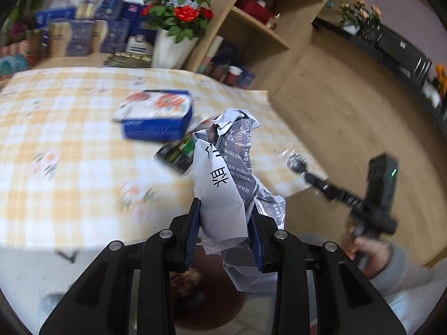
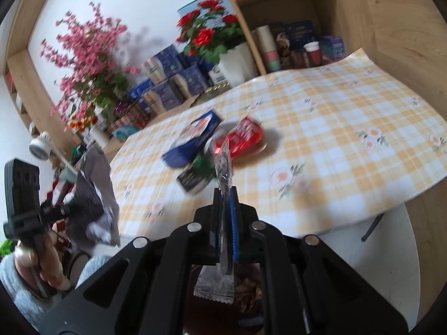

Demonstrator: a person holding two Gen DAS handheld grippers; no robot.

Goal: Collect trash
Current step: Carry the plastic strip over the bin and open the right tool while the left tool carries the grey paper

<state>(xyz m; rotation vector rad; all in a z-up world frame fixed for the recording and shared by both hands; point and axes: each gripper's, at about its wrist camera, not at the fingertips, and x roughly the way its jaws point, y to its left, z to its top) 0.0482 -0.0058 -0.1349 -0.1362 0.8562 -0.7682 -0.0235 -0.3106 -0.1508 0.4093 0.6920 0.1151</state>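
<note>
My left gripper [image 1: 225, 231] is clamped on a big crumpled sheet of printed paper [image 1: 223, 184], grey and white with black lettering, sticking up between the blue pads and hanging a bit below them too. Just past that wad, on the yellow checked tablecloth [image 1: 69, 145], there's a dark green packet [image 1: 178, 153], and a little further out and to the left a blue tin with a flowery lid [image 1: 156, 114]. Way behind the tin is a white pot of red roses [image 1: 178, 14] and a wooden shelf unit [image 1: 268, 28]. Over on my right gripper [image 2: 225, 209], the jaws are squeezed tight on a thin clear plastic wrapper [image 2: 223, 162], which pokes up ahead of the tips and dangles underneath with a crimped edge. Ahead of that gripper sits the green packet, then the blue tin to its left and a shiny red wrapper [image 2: 245, 139] just to its right. Everything's motion-blurred.
</note>
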